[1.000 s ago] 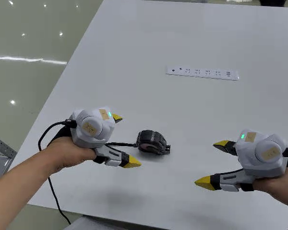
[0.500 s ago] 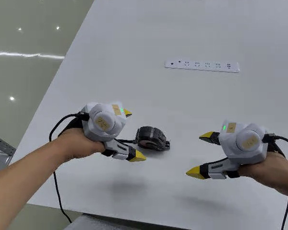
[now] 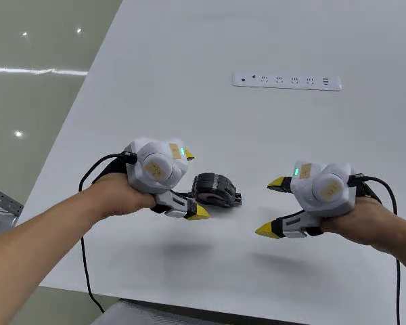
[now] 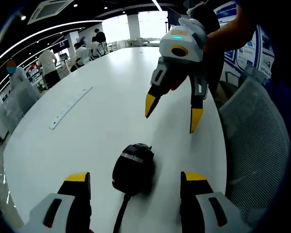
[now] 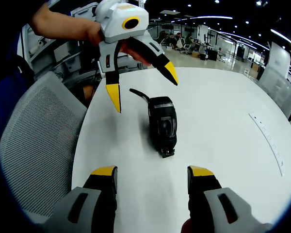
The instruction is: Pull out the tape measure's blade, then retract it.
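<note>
The left gripper (image 3: 195, 184) and right gripper (image 3: 271, 206), both spread wide, have closed in on the tape measure (image 3: 215, 189) near the tabletop's (image 3: 257, 40) front edge. Pulling hasn't begun.

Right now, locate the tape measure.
Head view: the tape measure lies on the table between the left gripper and the right gripper, nearer the left.

No legible text or labels
</note>
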The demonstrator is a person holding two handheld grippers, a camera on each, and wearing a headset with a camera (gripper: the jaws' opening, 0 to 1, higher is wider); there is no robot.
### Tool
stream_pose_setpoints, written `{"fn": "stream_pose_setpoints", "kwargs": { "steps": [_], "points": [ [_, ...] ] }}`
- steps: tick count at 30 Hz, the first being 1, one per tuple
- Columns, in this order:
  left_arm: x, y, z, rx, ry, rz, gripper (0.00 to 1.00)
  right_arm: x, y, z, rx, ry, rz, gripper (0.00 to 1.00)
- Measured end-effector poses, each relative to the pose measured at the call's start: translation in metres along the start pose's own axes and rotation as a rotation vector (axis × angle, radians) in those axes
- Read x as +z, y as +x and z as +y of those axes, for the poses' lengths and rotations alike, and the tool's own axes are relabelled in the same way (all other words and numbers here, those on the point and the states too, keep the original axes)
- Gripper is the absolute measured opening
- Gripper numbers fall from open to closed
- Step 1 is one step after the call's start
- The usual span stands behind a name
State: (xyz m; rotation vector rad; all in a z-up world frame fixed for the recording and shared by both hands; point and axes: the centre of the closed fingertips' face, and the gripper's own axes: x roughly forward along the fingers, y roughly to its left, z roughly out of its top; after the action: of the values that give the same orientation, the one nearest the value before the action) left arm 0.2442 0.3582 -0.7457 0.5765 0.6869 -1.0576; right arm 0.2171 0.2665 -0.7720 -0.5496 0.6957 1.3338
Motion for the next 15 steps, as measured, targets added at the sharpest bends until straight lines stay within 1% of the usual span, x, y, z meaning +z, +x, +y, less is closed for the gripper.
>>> {"fn": "stream_pose_setpoints", "kwargs": {
  "steps": [9, 15],
  "points": [
    [0.0, 0.012, 0.003, -0.016, 0.028, 0.015, 0.67, 0.0, 0.016, -0.007, 0.026, -0.027, -0.003, 0.5],
    [-0.001, 0.016, 0.006, -0.019, 0.042, 0.023, 0.64, -0.001, 0.029, -0.011, 0.049, -0.065, 0.0, 0.47]
  ]
}}
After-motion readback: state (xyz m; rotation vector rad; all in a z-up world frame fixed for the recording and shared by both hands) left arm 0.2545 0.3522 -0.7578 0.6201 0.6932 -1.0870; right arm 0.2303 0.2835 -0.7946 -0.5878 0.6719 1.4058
